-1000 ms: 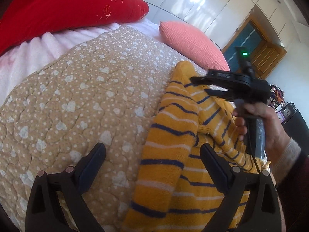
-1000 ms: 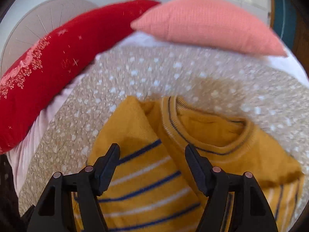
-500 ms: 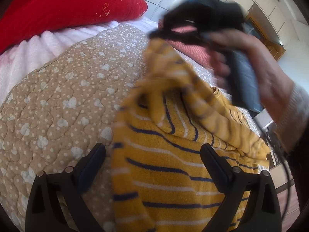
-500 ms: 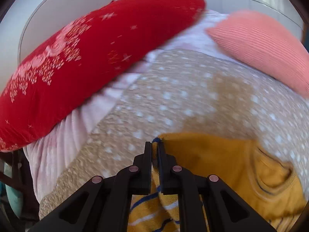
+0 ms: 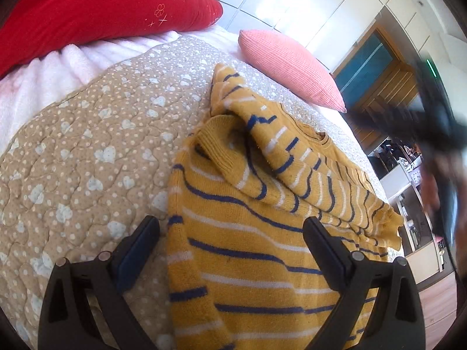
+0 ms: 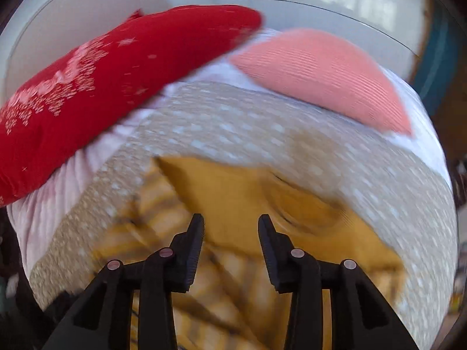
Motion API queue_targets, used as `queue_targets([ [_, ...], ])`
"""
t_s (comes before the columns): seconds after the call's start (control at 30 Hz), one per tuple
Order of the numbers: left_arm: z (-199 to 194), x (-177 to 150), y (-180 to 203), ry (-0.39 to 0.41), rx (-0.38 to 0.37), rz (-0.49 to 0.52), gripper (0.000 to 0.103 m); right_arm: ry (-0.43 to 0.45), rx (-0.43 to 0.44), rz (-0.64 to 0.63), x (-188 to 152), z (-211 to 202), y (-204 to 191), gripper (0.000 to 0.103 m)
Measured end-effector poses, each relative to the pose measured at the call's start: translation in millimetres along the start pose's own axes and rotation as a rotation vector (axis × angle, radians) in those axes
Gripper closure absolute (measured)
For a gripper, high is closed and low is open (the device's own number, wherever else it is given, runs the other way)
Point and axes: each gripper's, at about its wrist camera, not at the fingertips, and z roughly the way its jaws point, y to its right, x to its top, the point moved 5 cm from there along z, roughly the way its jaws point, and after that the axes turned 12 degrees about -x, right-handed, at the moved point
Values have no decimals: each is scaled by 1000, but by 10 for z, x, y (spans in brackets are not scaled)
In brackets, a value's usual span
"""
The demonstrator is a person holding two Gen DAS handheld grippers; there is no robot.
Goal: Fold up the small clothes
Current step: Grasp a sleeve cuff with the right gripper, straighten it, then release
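Careful: both your left gripper [image 5: 230,242] and right gripper [image 6: 230,233] have fingers open, gripping nothing, so the loosely draped sleeve [image 5: 280,148] could slide off the sweater [image 5: 254,250].

My left wrist camera sits low and near, looking along the sweater [image 5: 262,248] toward the far pink pillow [image 5: 289,67]. My right one looks down from its collar end, sharing the pillow [image 6: 321,78] and sweater [image 6: 233,192].

one sweater [image 5: 256,233], two pillows [image 5: 96,8], one quilt [image 5: 81,151]
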Motion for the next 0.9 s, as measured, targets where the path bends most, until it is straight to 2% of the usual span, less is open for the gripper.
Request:
queue_targets([
  [0.07, 31, 7, 9, -1, 8, 4, 5, -16, -54, 40, -337, -40, 350, 63],
  [0.1, 36, 4, 14, -1, 13, 7, 5, -23, -55, 66, -483, -58, 471, 64],
  [0.17, 52, -2, 23, -1, 17, 9, 5, -38, -15, 136, -759, -60, 632, 67],
  [0.23, 54, -2, 27, 2, 14, 7, 5, -64, 61, 188, -984, -29, 643, 67],
  [0.33, 42, -6, 17, 9, 4, 1, 5, -115, 194, 185, -1389, -22, 437, 67],
  [0.43, 29, -12, 20, 12, 4, 1, 5, -127, 268, 73, -1768, -211, 89, 67],
  [0.5, 24, -18, 22, 10, 8, 3, 5, -177, 346, -13, -2024, -321, -154, 67],
  [0.57, 23, -19, 19, 11, 8, 3, 5, -179, 309, -107, -2164, -442, -250, 67],
  [0.63, 26, -20, 23, 11, 7, 2, 5, -129, 294, -110, -2130, -589, -183, 67],
  [0.73, 25, -22, 28, 11, 7, 2, 5, 3, 238, 40, -1854, -782, 207, 66],
  [0.8, 22, -25, 30, 12, 7, 3, 5, 69, 138, 123, -1701, -759, 465, 55],
  [0.83, 22, -22, 28, 12, 6, 3, 5, 69, 99, 153, -1638, -680, 545, 50],
  [0.9, 18, -23, 31, 17, -3, 2, 4, 26, 73, 210, -1577, -424, 640, 50],
])
